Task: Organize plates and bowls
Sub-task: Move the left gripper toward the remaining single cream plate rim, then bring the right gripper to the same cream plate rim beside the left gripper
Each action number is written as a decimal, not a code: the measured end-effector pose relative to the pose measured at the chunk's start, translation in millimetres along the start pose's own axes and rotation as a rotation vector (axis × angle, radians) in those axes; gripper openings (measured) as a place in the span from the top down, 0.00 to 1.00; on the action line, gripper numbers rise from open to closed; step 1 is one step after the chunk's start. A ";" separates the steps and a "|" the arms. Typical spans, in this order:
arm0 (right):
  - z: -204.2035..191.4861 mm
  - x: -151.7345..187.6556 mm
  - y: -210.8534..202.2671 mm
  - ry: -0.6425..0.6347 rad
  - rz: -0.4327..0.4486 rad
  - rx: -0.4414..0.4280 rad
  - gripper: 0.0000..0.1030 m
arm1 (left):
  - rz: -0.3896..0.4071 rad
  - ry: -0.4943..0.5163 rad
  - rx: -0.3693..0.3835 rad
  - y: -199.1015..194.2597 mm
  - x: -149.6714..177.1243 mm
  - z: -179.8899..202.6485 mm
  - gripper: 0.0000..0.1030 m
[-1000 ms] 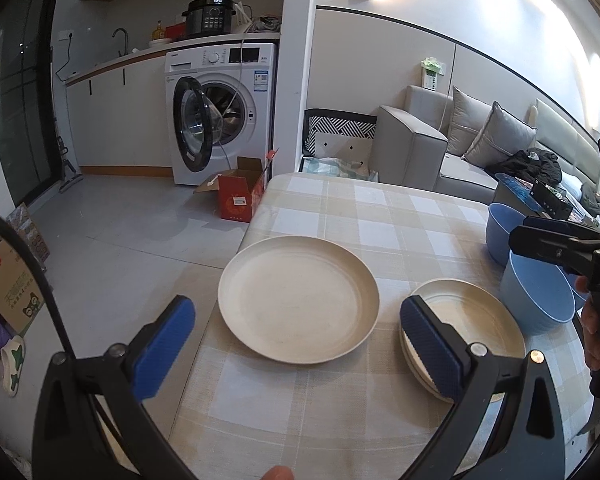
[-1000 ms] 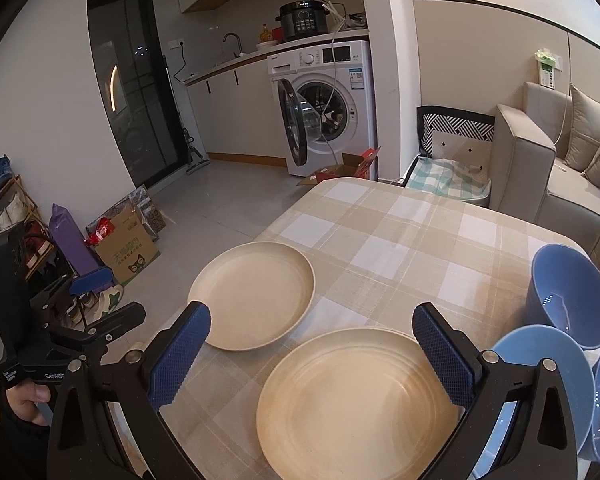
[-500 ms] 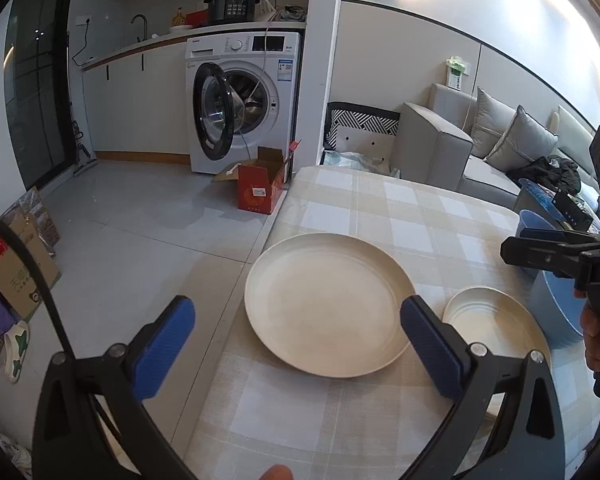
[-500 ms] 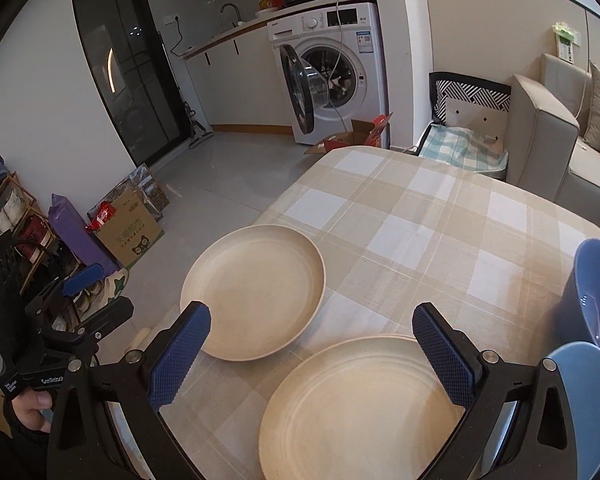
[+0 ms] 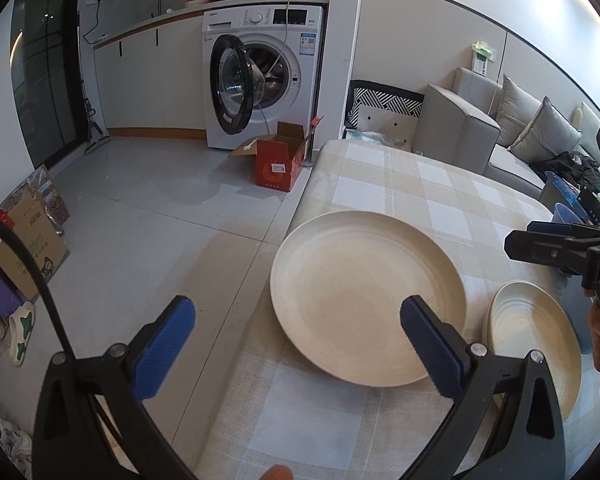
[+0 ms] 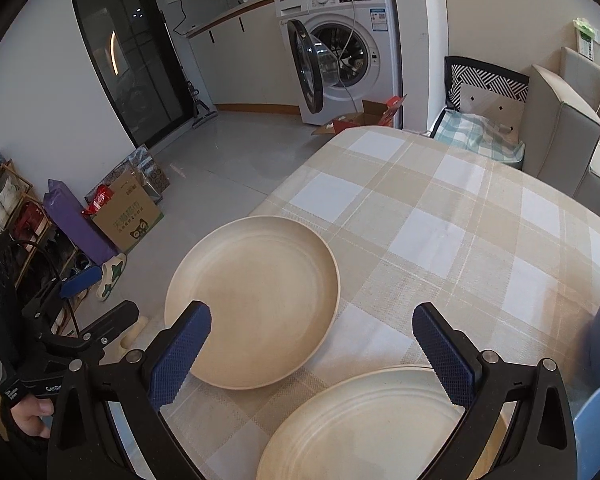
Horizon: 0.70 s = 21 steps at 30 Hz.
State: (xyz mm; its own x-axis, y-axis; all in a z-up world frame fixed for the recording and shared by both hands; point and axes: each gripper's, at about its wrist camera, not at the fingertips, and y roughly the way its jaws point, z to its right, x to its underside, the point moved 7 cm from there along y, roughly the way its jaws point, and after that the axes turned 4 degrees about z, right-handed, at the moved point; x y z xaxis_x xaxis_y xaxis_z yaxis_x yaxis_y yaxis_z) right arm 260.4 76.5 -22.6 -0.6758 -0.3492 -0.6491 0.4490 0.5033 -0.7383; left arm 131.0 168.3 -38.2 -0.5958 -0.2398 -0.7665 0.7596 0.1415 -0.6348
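I'm lining my left gripper [image 5: 296,344] (spread, empty) onto the plate [image 5: 366,294]; right gripper [image 6: 312,354] spread too. Next: pinch its rim, probably for stacking.

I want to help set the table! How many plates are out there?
2 that I can tell apart: a big cream plate near the table edge, and a ridged cream plate beside it, nearer the blue bowls. The ridged one might be a stack hiding more.

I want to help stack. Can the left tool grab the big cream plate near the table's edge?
Probably yes. The left tool is open and empty, the big round cream plate lies just ahead with nothing on it, and its rim toward the table edge is clear.
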 end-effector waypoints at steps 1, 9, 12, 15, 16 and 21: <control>-0.2 -0.1 3.0 -0.001 -0.005 -0.001 0.00 | -0.006 -0.005 0.000 2.1 1.8 -1.0 0.00; 2.2 2.4 30.6 -0.004 -0.053 0.011 0.00 | -0.053 -0.016 -0.023 25.2 11.3 -6.9 0.00; 4.2 3.7 40.0 -0.007 -0.070 0.019 0.00 | -0.066 -0.012 -0.027 29.9 13.9 -7.2 0.00; 5.0 4.1 47.5 -0.010 -0.085 0.024 0.00 | -0.073 -0.012 -0.028 34.6 14.0 -6.9 0.00; 4.8 4.2 49.8 -0.013 -0.090 0.025 0.00 | -0.076 -0.012 -0.029 36.3 14.3 -7.0 0.00; 0.5 4.9 61.6 -0.030 -0.118 0.028 0.00 | -0.089 -0.010 -0.034 43.6 14.9 -7.4 0.00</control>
State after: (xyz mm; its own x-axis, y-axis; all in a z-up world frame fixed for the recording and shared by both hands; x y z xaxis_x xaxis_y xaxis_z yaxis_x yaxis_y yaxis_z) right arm 285.0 105.5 -71.4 -0.7074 -0.4281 -0.5624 0.3841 0.4351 -0.8143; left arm 153.3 178.0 -78.1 -0.6580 -0.2625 -0.7058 0.6943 0.1515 -0.7036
